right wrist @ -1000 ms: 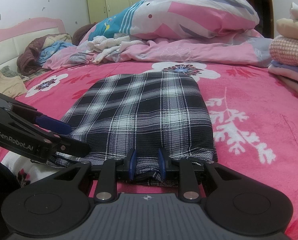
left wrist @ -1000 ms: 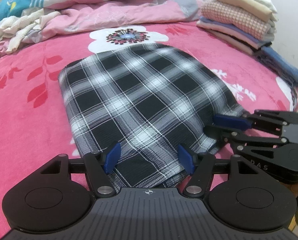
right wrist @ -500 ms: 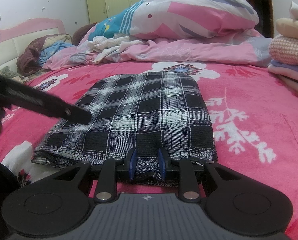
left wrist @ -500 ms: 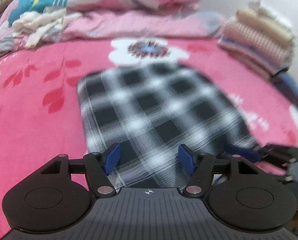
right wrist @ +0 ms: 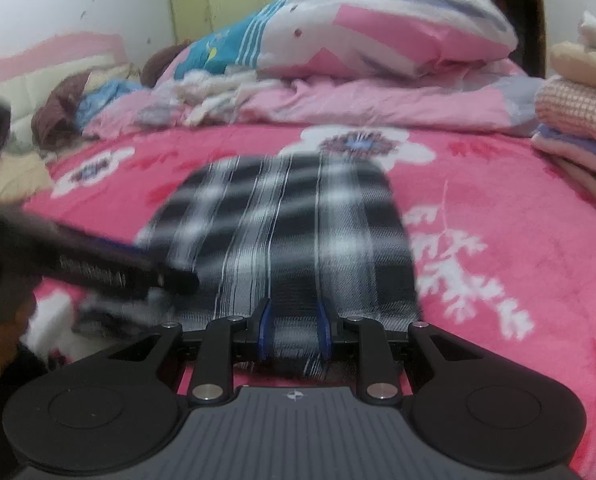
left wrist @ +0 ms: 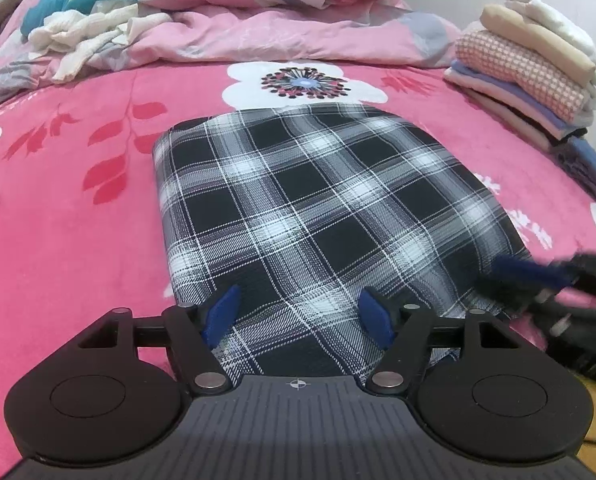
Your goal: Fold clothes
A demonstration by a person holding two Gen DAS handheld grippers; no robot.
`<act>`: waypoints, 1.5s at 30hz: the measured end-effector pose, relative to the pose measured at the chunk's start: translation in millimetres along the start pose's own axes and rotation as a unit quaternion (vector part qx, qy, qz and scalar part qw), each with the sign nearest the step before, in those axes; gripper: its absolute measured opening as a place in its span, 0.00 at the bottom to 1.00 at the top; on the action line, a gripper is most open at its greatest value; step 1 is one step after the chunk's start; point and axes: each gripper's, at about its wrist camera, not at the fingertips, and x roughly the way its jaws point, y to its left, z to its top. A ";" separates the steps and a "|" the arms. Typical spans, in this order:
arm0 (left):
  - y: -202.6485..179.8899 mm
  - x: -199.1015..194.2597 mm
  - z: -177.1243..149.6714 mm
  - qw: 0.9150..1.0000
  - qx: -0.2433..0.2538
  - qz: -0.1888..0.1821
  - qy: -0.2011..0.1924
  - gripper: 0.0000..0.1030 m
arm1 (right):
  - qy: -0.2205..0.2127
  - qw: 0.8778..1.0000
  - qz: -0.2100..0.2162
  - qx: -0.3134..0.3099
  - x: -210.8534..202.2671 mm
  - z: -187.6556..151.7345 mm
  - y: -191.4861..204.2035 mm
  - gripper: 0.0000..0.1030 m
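I'm pinching the plaid garment's (right wrist: 290,240) six-o'clock hem with my right gripper (right wrist: 294,330), left gripper (left wrist: 296,316) spread wide, risking dragging folds loose.

So we've got the folded shirt (left wrist: 318,216) lying flat in the middle of the bed (left wrist: 58,240), with the stack of folded clothes (left wrist: 530,68) off to its right. Behind it sits the bunched duvet (left wrist: 298,36), and we see loose laundry (left wrist: 86,36) piled at the back left.
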 end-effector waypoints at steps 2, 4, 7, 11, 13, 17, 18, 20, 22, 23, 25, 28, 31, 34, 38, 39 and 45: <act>-0.7 -0.3 -0.2 1.000 0.000 0.001 0.000 0.66 | -0.023 1.000 0.004 0.007 -8.8 11.1 -3.8 0.25; -0.5 -0.4 -0.1 1.000 -0.001 0.000 -0.001 0.66 | -0.041 0.999 0.004 0.008 -11.3 20.5 -7.0 0.25; -0.3 -0.3 -0.2 1.000 -0.003 0.000 0.000 0.66 | -0.033 0.999 -0.012 -0.002 3.3 23.9 -10.6 0.25; -0.6 0.2 0.5 1.000 -0.004 0.001 0.003 0.67 | 0.005 0.999 -0.031 -0.037 37.1 3.2 -15.0 0.26; -0.2 0.2 1.0 1.000 -0.003 0.000 0.005 0.67 | 0.007 0.998 -0.035 -0.058 34.4 4.0 -11.3 0.26; 0.7 1.0 1.9 1.000 -0.009 0.001 0.009 0.68 | 0.001 0.998 -0.035 -0.055 34.5 22.1 -12.0 0.26; 0.0 1.0 1.6 1.000 -0.008 0.002 0.009 0.68 | -0.002 0.998 -0.035 -0.053 34.8 26.6 -12.4 0.26; -1.1 1.2 1.5 1.000 -0.007 0.005 0.009 0.68 | -0.008 0.998 -0.034 -0.050 35.4 35.6 -13.4 0.26; -1.8 1.6 2.0 1.000 -0.007 0.006 0.010 0.68 | -0.008 0.998 -0.031 -0.046 39.1 41.5 -15.8 0.26; -2.2 1.8 2.3 1.000 -0.007 0.006 0.011 0.69 | 0.005 0.999 -0.028 -0.044 46.9 38.3 -19.3 0.26; -2.9 1.9 2.6 1.000 -0.006 0.007 0.011 0.69 | 0.011 0.998 -0.028 -0.059 56.6 31.1 -21.1 0.27; -4.0 1.9 2.7 1.000 -0.004 0.010 0.011 0.69 | 0.021 0.997 -0.031 -0.063 55.1 39.7 -18.9 0.27; -4.3 2.3 2.9 1.000 -0.004 0.011 0.012 0.70 | 0.011 0.998 -0.022 -0.057 53.8 56.4 -19.1 0.27; -4.5 2.1 2.7 1.000 -0.003 0.011 0.012 0.70 | 0.012 0.998 -0.020 -0.057 66.7 70.2 -21.3 0.27; -4.0 2.3 2.7 1.000 -0.003 0.008 0.011 0.71 | 0.045 0.998 -0.019 -0.051 95.7 76.0 -27.6 0.27; -3.8 2.4 2.7 1.000 -0.003 0.008 0.011 0.71 | 0.053 0.997 -0.020 -0.055 102.2 72.4 -28.3 0.27; -3.0 2.8 2.7 1.000 -0.002 0.005 0.010 0.73 | 0.067 0.996 -0.023 -0.063 103.2 81.6 -25.5 0.28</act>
